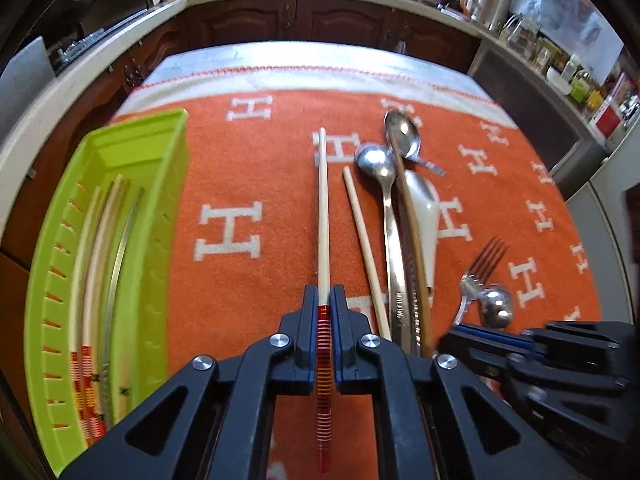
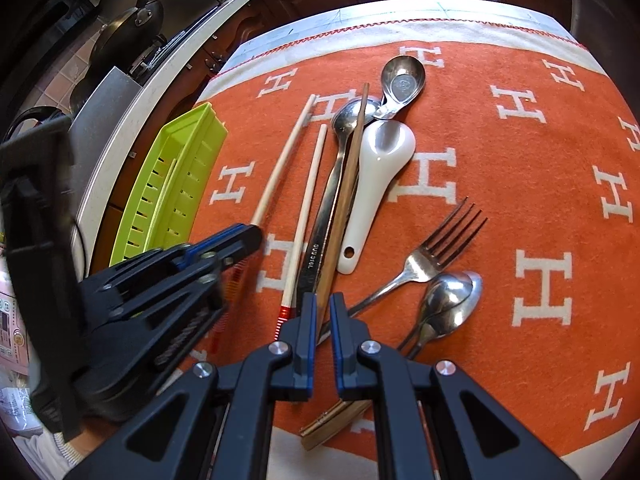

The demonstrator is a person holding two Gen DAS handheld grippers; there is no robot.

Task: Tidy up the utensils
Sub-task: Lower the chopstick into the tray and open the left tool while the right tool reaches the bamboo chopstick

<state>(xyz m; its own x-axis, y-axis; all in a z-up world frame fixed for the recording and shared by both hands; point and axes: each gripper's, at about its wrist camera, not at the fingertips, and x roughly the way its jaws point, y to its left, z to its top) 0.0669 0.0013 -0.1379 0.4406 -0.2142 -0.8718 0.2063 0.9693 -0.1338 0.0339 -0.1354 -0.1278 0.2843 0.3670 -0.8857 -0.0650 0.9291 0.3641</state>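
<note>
On the orange cloth, the left claw pinches a chopstick; the right claw hovers narrow, empty. Next, probably: carry it left to the tray.

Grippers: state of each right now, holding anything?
Left claw: shut on the pale chopstick with the red-banded end.
Right claw: shut, nothing clamped; the dark wooden chopstick shows through the slit between its fingers.

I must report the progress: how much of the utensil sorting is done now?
Done: three chopsticks lie in the green tray. In hand: the left gripper jaws are shut on a fourth chopstick. Left on the cloth: another chopstick, a fork, a white ceramic spoon and metal spoons.
</note>
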